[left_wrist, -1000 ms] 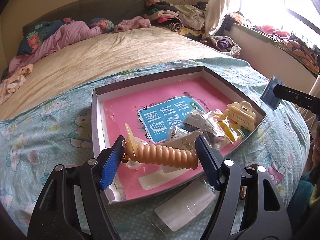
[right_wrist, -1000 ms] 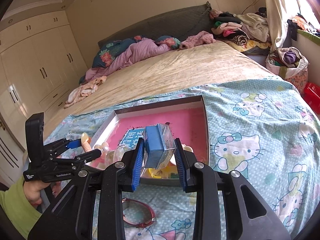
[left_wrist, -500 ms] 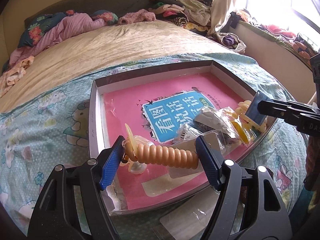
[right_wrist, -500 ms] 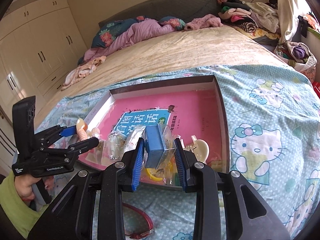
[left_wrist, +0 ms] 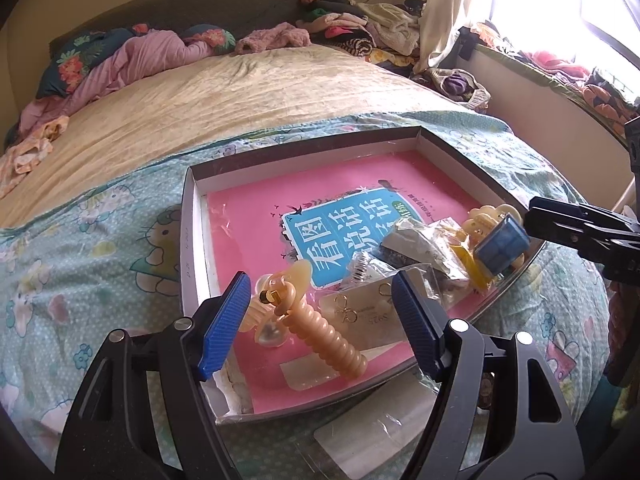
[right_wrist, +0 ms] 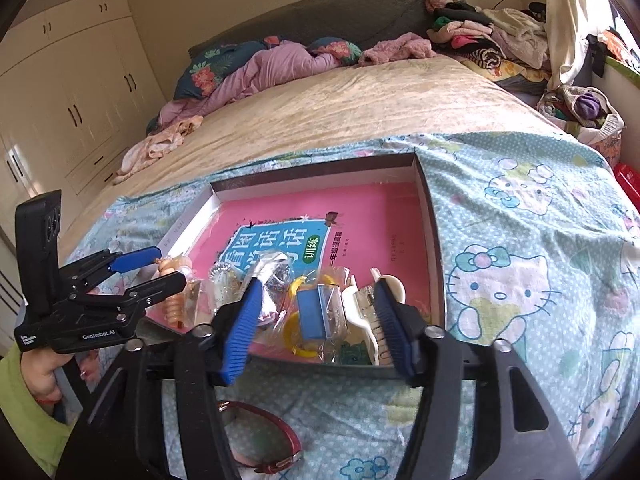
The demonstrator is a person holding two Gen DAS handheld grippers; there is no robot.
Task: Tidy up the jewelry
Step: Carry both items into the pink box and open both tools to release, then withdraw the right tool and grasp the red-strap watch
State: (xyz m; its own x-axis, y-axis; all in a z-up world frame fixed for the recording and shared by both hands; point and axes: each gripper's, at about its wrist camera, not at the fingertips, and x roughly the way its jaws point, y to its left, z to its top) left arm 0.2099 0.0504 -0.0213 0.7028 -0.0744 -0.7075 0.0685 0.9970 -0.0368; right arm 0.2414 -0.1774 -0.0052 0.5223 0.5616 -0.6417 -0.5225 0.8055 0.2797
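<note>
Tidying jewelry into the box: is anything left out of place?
Yes. A red bracelet lies on the bedsheet in front of the box, and a clear packet sits outside its near edge, while the other pieces are inside.

The box (left_wrist: 188, 240) looks like matt cardboard; the pink book cover (left_wrist: 256, 232) inside is glossy paper. The ribbed hair clip (left_wrist: 328, 340) is smooth, shiny plastic. Crinkled clear plastic bags (right_wrist: 276, 268) glint. The bed sheet (right_wrist: 520, 264) is soft printed cloth. The tongs' blue pads (right_wrist: 240, 328) are ridged and matt.
</note>
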